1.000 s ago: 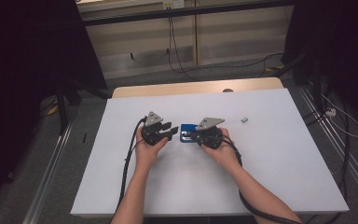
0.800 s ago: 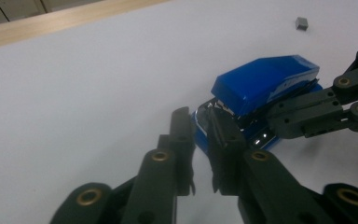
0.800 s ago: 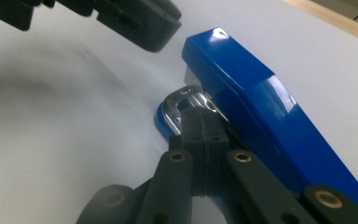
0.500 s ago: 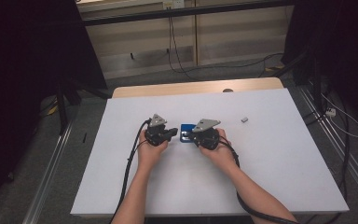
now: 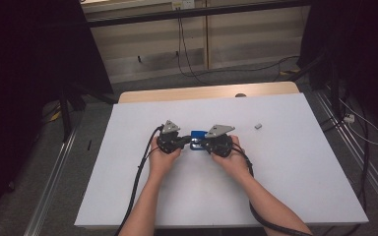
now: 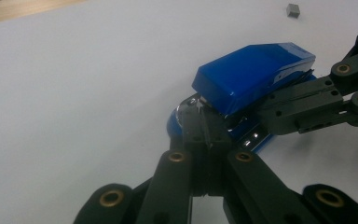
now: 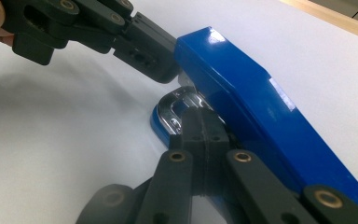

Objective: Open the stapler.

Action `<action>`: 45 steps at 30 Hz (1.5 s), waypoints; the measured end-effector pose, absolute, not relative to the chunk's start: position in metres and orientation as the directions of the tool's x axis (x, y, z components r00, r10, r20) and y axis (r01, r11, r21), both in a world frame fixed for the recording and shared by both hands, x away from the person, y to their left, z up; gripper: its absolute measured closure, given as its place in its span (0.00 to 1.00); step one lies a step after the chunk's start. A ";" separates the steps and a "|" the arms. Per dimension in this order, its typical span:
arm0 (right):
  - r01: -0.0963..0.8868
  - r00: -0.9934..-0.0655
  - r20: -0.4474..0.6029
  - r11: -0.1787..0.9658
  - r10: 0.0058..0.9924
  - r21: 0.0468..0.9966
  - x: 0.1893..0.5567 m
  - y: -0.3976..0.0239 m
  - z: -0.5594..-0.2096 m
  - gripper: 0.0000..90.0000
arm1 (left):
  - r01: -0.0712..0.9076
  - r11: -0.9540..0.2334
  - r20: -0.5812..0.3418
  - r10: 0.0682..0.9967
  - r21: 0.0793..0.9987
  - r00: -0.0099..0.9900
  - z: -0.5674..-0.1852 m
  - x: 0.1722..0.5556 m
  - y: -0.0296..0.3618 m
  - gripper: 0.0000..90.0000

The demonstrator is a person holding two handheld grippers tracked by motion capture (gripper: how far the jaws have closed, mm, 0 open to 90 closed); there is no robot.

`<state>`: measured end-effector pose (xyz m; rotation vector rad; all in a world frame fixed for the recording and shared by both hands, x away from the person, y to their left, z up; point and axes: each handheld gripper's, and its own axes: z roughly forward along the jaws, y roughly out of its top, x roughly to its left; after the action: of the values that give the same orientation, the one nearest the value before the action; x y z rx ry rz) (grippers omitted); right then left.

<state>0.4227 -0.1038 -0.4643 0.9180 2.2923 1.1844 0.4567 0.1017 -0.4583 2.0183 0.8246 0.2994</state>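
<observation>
A blue stapler (image 5: 197, 133) lies on the white table (image 5: 300, 172) between my two grippers, its top cover (image 6: 256, 70) lifted off the base. My left gripper (image 5: 182, 141) reaches it from the left. Its jaws are shut together, with the tips (image 6: 203, 109) against the shiny metal part under the cover's end. My right gripper (image 5: 203, 144) comes in from the right, also shut, its tips (image 7: 200, 116) set into the gap between the cover (image 7: 261, 93) and the base. I cannot tell whether either pair pinches any metal.
A small grey block (image 5: 258, 126) lies on the table to the right of the stapler and farther back. A wooden strip (image 5: 206, 93) runs along the far edge. Black cables (image 5: 142, 167) trail from both grippers toward the near edge.
My left gripper has slid a little to the right, up to the stapler, and its jaws have come together. The right gripper has stayed where it was.
</observation>
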 end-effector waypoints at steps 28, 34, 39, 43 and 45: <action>0.395 -0.668 0.020 0.332 0.744 0.857 0.424 -0.106 -0.465 1.00 | 0.400 -0.309 -0.122 0.640 0.863 0.759 -0.436 0.452 0.098 1.00; 0.384 -0.665 0.025 0.313 0.746 0.869 0.426 -0.105 -0.462 1.00 | 0.399 -0.302 -0.126 0.640 0.866 0.758 -0.435 0.452 0.097 1.00; 0.376 -0.666 0.023 0.310 0.745 0.873 0.428 -0.100 -0.465 1.00 | 0.386 -0.305 -0.116 0.636 0.871 0.763 -0.432 0.451 0.096 1.00; 0.369 -0.661 0.036 0.283 0.749 0.885 0.429 -0.098 -0.464 1.00 | 0.381 -0.304 -0.110 0.639 0.873 0.761 -0.432 0.451 0.096 1.00; 0.366 -0.658 0.037 0.276 0.752 0.889 0.429 -0.097 -0.463 1.00 | 0.380 -0.304 -0.109 0.639 0.874 0.761 -0.432 0.451 0.095 1.00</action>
<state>0.4295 -0.0970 -0.4630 1.0101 2.1609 1.3433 0.4508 0.0955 -0.4320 1.9306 0.7748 0.3164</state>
